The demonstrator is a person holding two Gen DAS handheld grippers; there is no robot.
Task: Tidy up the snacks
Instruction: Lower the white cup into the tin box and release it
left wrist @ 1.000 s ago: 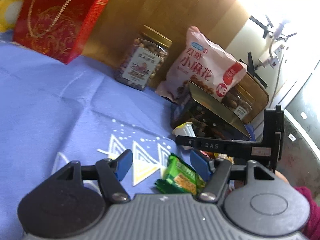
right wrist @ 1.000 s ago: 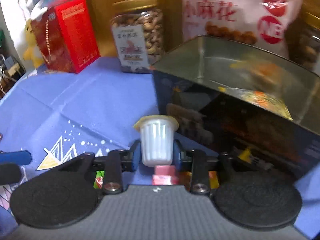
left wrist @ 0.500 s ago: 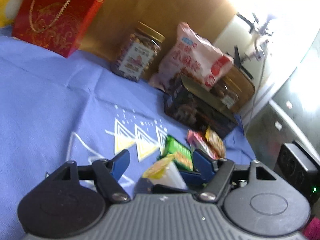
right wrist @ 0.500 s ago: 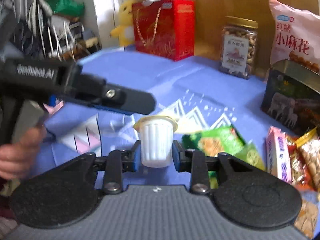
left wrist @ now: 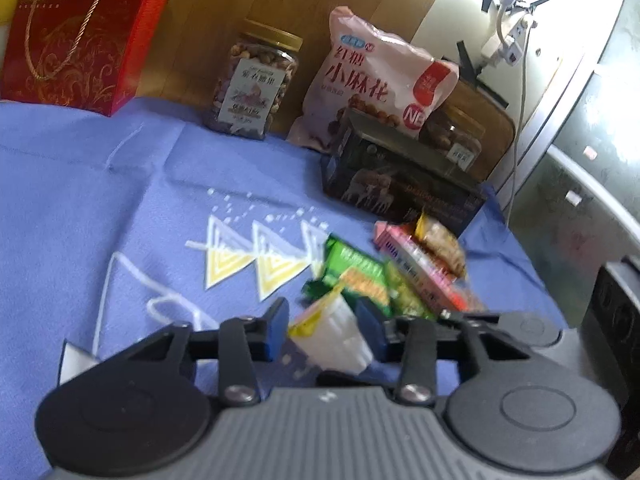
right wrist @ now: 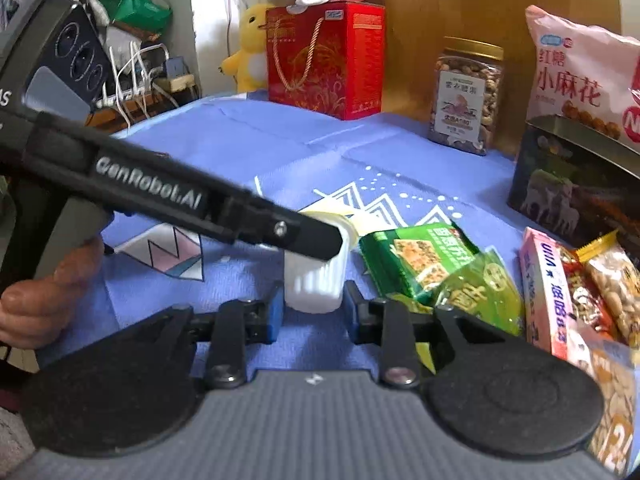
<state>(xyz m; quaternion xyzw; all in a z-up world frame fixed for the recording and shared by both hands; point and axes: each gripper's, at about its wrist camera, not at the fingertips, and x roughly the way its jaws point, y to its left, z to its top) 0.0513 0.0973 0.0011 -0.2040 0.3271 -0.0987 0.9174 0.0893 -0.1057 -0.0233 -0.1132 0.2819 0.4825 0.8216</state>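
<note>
A: Entry. The jelly cup (right wrist: 314, 276), white ribbed plastic with a yellow foil lid, is off the table, held in the air between both tools, above the blue cloth (left wrist: 120, 184).

B: Who has it?

A: Looks like a hand-over in progress. In the right wrist view the right hand-held gripper (right wrist: 313, 312) has its pads against the cup's base on both sides. The left hand-held gripper (left wrist: 322, 328) has just been closing; in its own view the cup lies tilted between its blue pads, which appear to touch it, though that view is blurred.

B: So both are clamped?

A: My reading, yes. The person's hand (right wrist: 36, 288) is on the left tool's handle.

B: Next?

A: One side has to let go cleanly, presumably the right, without the soft cup tipping. Then the cup needs a home; the open dark tin (left wrist: 396, 184) behind the loose packets looks the likely one.

B: The rest?

A: Green cracker packs (right wrist: 416, 260) and a pink bar (right wrist: 546, 276) lie just beside, unsorted.
</note>
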